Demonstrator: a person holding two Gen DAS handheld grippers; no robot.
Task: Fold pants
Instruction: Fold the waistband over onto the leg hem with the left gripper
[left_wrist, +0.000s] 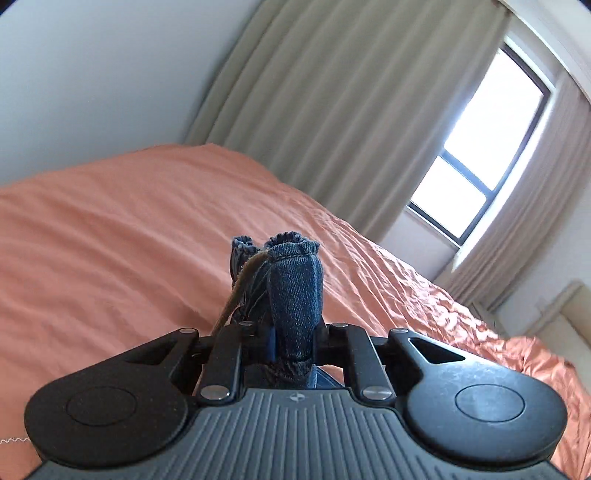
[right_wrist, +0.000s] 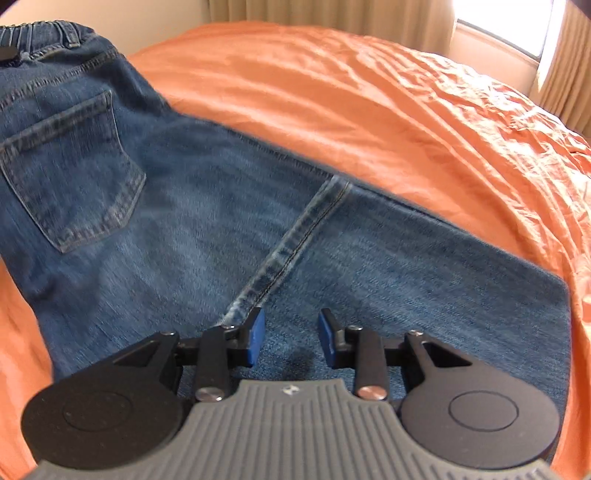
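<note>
My left tongs (left_wrist: 284, 343) pinched a bunched denim hem, blocking their view of the orange bed (left_wrist: 110, 229). My right tongs (right_wrist: 291, 338) hung spread over the jeans (right_wrist: 177, 206) lying flat there; curtains (left_wrist: 332, 92) and a window (left_wrist: 476, 155) stood beyond.

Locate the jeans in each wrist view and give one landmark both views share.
Left wrist view: only a bunched bit of the jeans shows, low centre, clamped in the left gripper and raised above the bed.
Right wrist view: the jeans lie spread flat from upper left to lower right, back pocket at left; the right gripper is open just above them.
Shared landmark: the orange bedspread.
</note>
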